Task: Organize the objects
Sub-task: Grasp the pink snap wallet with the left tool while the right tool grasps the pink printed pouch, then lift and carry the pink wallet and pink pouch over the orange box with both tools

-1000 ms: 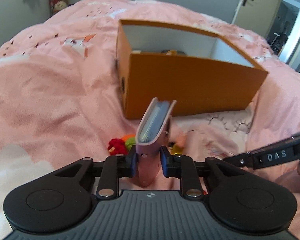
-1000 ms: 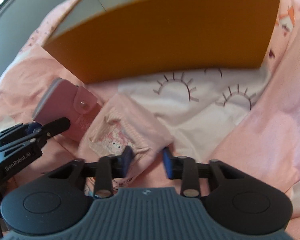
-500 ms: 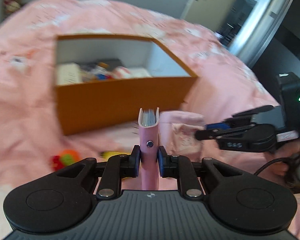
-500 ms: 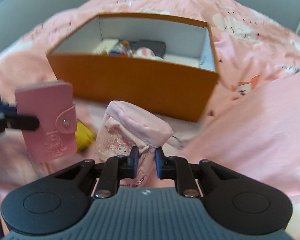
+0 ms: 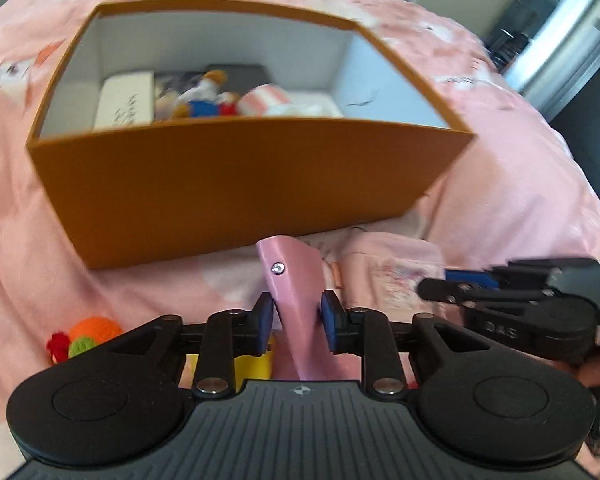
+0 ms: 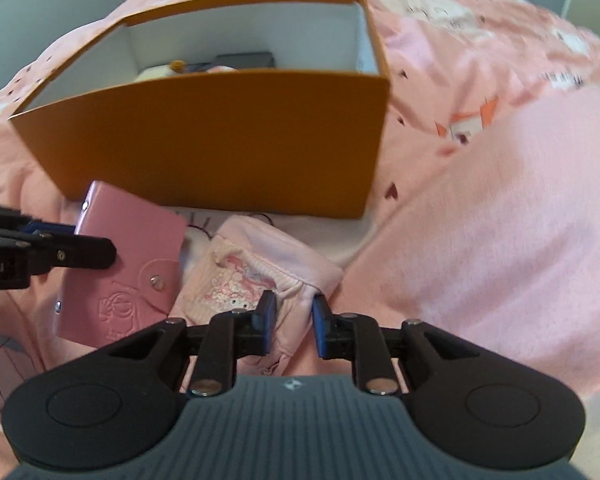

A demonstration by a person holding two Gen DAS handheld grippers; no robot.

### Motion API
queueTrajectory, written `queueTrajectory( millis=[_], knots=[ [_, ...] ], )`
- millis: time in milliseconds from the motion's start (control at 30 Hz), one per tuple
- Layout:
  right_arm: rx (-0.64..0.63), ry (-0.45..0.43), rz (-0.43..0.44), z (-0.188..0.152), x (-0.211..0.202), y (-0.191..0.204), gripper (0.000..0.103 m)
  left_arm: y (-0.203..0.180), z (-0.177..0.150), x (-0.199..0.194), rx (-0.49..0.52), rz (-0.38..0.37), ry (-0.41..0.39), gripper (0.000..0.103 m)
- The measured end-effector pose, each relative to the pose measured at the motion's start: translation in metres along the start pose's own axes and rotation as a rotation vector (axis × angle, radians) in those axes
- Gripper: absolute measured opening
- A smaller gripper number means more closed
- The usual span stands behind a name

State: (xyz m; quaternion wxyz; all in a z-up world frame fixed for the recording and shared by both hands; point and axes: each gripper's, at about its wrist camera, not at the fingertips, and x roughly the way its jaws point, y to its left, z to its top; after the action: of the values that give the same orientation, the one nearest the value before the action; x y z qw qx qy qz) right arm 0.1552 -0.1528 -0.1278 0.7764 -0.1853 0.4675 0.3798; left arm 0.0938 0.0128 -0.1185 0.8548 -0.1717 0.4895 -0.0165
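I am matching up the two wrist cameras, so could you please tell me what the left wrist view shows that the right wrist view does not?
Left wrist only: a knitted orange, red and green toy on the bedspread, and a cream box inside the orange box.

Right wrist only: the embossed face of the pink card holder.

Both: the orange box, the card holder, the pink pouch, and both grippers, left and right, jaws opening.

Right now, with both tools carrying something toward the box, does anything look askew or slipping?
Yes. The pink card wallet leans tilted between the left tool's opening jaws, loosely held. The pink pouch sags unevenly in the right tool, whose jaws are also opening. The orange box looks undamaged.
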Motion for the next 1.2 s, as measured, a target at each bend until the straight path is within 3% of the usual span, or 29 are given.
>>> queueTrajectory(
  millis=[200,300,467,633,833,900,1033,1200],
  knots=[
    [0.207,0.012,0.039,-0.01,-0.009,-0.02,0.044,-0.001,-0.009,-0.004,-0.013,0.129,-0.004,0.038],
    [0.335,0.045,0.106,-0.016,-0.01,-0.033,0.049,-0.005,-0.012,-0.006,-0.017,0.148,-0.024,0.043],
    [0.353,0.078,0.132,-0.022,-0.005,-0.029,0.051,0.008,-0.011,0.014,-0.101,0.132,0.041,0.045],
    [0.341,0.097,0.163,-0.023,0.003,-0.025,0.051,0.009,-0.01,0.023,-0.117,0.108,0.028,0.049],
    [0.344,0.112,0.201,-0.026,0.016,-0.023,0.041,0.007,-0.011,0.029,-0.099,0.105,0.01,0.048],
    [0.353,0.106,0.21,-0.027,0.017,-0.024,0.036,0.007,-0.013,0.03,-0.1,0.099,-0.014,0.044],
    [0.353,0.1,0.215,-0.028,0.014,-0.024,0.035,0.009,-0.015,0.024,-0.121,0.09,-0.039,0.039],
    [0.343,0.099,0.211,-0.028,0.011,-0.02,0.035,0.018,-0.01,0.034,-0.138,0.073,-0.004,0.061]
  ],
)
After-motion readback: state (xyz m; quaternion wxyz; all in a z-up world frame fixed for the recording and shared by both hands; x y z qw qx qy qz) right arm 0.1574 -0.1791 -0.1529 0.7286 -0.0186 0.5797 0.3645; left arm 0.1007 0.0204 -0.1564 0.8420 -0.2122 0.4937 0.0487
